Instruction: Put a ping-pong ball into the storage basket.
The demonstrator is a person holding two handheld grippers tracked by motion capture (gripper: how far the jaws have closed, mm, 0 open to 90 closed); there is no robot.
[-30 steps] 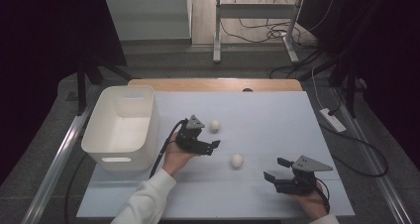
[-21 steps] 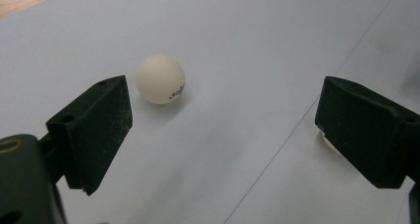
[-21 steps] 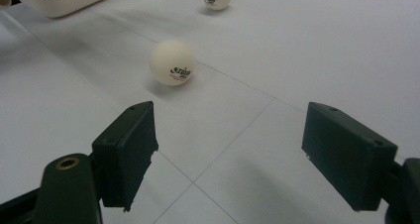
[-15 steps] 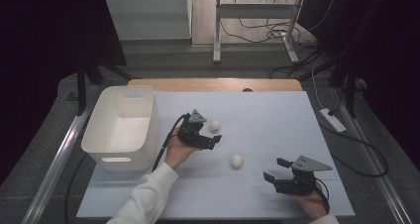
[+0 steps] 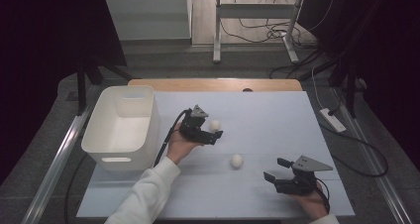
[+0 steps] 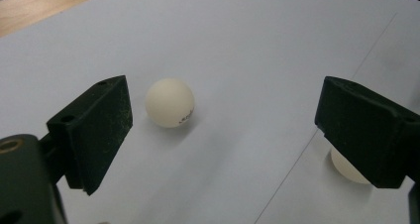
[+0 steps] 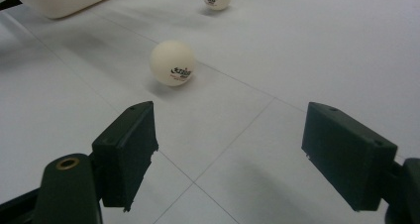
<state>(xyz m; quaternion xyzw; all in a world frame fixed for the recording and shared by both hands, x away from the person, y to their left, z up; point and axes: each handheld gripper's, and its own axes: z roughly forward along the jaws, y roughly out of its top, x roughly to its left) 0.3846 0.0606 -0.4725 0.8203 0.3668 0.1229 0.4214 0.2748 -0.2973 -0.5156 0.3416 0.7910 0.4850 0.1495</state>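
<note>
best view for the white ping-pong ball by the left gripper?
Left gripper view: the white ping-pong ball sits close between open jaws. High view shows it small beside the left gripper; right gripper view shows it far off.

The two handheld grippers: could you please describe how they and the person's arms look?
Both the left gripper and right gripper are black, with blocky rectangular jaws and a grey three-cornered plate on top. A black cable trails from the left one. The left arm wears a white sleeve.
</note>
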